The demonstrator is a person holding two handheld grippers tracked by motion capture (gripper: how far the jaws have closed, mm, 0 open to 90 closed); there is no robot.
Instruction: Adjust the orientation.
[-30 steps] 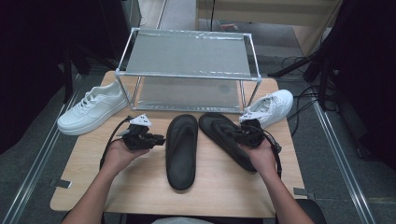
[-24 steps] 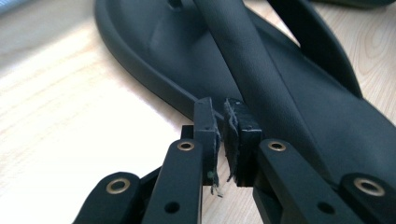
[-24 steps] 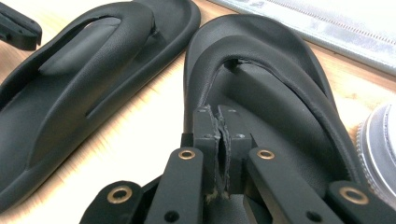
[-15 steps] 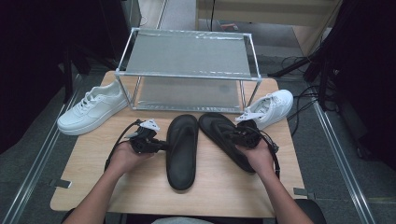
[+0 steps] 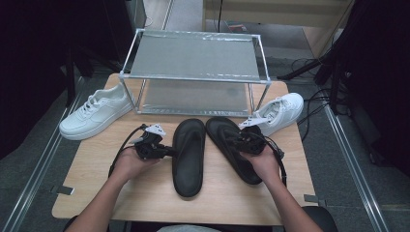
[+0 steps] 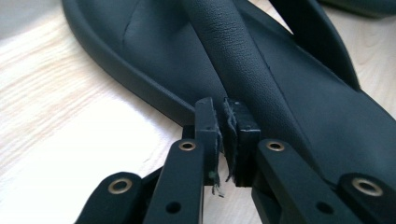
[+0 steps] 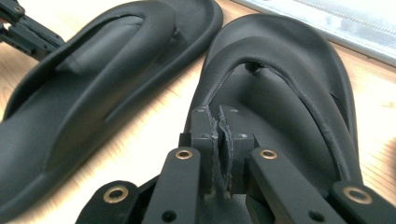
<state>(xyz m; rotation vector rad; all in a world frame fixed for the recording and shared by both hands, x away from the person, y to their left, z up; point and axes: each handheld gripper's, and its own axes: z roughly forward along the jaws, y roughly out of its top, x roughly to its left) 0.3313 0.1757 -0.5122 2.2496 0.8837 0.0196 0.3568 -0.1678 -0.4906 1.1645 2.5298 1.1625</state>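
Note:
Two black flip-flops lie side by side mid-table: the left sandal (image 5: 188, 154) and the right sandal (image 5: 218, 131). My left gripper (image 5: 168, 151) points right at the left sandal's outer rim. In the left gripper view the left gripper (image 6: 226, 105) is shut, pads pressed together, its tips right at the left sandal (image 6: 154, 51) where the thick strap (image 6: 233, 46) comes down. My right gripper (image 5: 238, 139) hovers over the right sandal. In the right gripper view the right gripper (image 7: 218, 114) is shut, close beside the strap of the right sandal (image 7: 289, 60), nothing visibly between the pads.
A metal two-tier shoe rack (image 5: 193, 53) stands at the table's back. One white sneaker (image 5: 96, 113) lies left of the rack and another white sneaker (image 5: 280, 112) to its right. Bare wooden table (image 5: 145, 193) stretches along the front edge.
My left gripper has crept right, up to the left sandal's rim. My right gripper has shifted slightly left over the right sandal. The sandals have not moved.

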